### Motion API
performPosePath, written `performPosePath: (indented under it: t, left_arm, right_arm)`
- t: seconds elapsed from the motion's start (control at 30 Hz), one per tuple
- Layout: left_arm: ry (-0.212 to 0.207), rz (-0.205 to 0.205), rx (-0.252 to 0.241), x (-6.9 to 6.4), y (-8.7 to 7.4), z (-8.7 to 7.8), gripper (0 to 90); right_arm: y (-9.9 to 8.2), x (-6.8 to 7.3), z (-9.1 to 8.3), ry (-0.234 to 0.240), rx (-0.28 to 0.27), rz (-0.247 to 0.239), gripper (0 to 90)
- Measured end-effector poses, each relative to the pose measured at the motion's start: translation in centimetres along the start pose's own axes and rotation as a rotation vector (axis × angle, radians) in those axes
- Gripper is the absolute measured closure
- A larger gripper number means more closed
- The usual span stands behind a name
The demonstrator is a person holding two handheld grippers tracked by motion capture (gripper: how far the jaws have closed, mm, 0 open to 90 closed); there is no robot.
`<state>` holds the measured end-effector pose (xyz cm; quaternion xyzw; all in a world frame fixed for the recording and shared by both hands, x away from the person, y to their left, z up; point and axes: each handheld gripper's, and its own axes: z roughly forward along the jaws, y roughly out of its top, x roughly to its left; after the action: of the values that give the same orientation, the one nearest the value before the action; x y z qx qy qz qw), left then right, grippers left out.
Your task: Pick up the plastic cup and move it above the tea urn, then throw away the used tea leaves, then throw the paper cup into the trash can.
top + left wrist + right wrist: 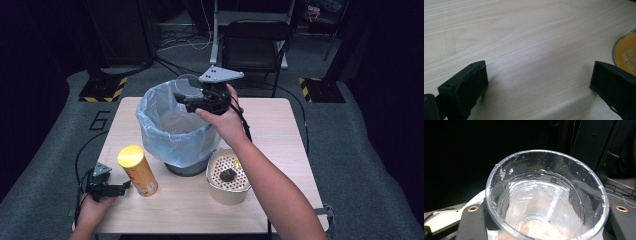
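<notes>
Clear plastic cup [546, 200] sits clamped between my right gripper's [192, 95] fingers, held over the far rim of the bag-lined bin [172, 131], mouth turned toward the gripper's camera. My left gripper [122, 187] rests wide open and empty on the counter [280, 130] beside the yellow can [137, 170].

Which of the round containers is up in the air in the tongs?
The clear plastic cup, clamped in the right tongs above the lined trash bin. The yellow-lidded chip can and the beige tub stand on the table.
</notes>
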<state>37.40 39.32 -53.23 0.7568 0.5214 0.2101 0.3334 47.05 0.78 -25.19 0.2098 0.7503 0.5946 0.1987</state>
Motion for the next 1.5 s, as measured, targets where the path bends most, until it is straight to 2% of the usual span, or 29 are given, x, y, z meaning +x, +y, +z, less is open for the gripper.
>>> performPosePath:
  t: [0.17,0.23,0.3,0.33,0.37,0.4,0.47,0.53,0.67,0.7,0.93,1.0,1.07,1.23,1.27,1.3,1.33,1.4,1.5]
  left_arm:
    - [-0.003,-0.002,0.0,0.0,0.0,0.0,1.1]
    - [-0.003,0.012,0.008,0.0,0.0,-0.1,1.1]
    - [-0.003,0.012,0.008,0.0,0.0,-0.1,1.1]
    - [-0.001,0.011,0.005,0.0,0.0,-0.1,1.1]
    - [-0.001,0.011,0.003,0.0,0.0,0.0,1.1]
    - [-0.003,0.011,0.008,0.0,0.0,-0.1,1.1]
    - [-0.003,0.012,0.008,0.0,0.0,-0.1,1.1]
    - [0.001,0.008,-0.004,0.0,-0.1,0.0,1.1]
    - [0.001,0.016,-0.008,0.0,-0.1,0.0,1.1]
    - [0.007,0.029,-0.01,0.1,-0.1,0.0,1.1]
    - [0.01,0.023,-0.002,0.1,-0.1,-0.1,1.2]
    - [0.005,0.013,0.004,0.2,0.0,-0.2,1.7]
    - [0.002,0.006,0.008,0.3,0.0,-0.3,2.9]
    - [-0.014,-0.03,0.016,0.4,0.1,-0.6,5.0]
    - [-0.02,-0.036,0.006,0.4,0.2,-0.8,5.7]
    - [-0.02,-0.036,0.006,0.4,0.2,-0.8,5.8]
    - [-0.024,-0.038,-0.004,0.4,0.2,-0.9,5.8]
    - [-0.026,-0.041,-0.02,0.3,0.3,-1.2,5.8]
    - [-0.025,-0.038,-0.029,0.3,0.6,-1.5,5.7]
  right_arm:
    - [-0.2,0.4,1.0,0.008,0.026,0.018,32.9]
    - [-0.2,0.4,1.4,0.01,0.033,0.022,31.9]
    - [-0.2,0.4,1.8,-0.004,0.04,0.017,25.8]
    - [-0.2,0.5,1.9,-0.003,0.043,0.024,19.4]
    - [-0.2,0.5,2.4,0.014,0.075,0.055,8.5]
    - [-0.2,0.5,2.5,0.036,0.09,0.068,6.4]
    - [-0.3,0.6,2.5,0.04,0.102,0.067,5.7]
    - [-0.4,0.9,2.3,0.011,0.104,0.029,5.8]
    - [-0.4,0.7,1.4,0.004,0.097,0.025,7.9]
    - [-0.5,0.6,0.8,-0.003,0.092,0.032,11.7]
    - [-0.9,0.0,-1.4,0.014,0.065,0.045,14.1]
    - [-1.1,0.1,-2.2,0.0,0.061,0.04,15.6]
    - [-1.5,0.1,-3.3,0.007,0.059,0.029,16.9]
    - [-2.0,0.2,-4.4,0.002,0.069,0.023,19.7]
    - [-2.4,0.3,-5.2,0.005,0.069,0.033,23.2]
    - [-2.4,0.3,-5.2,0.005,0.069,0.033,23.2]
    - [-2.8,0.6,-5.9,0.0,0.069,0.02,24.8]
    - [-3.1,0.7,-6.5,0.012,0.065,0.019,25.2]
    - [-3.5,0.8,-7.4,0.003,0.047,0.021,25.8]
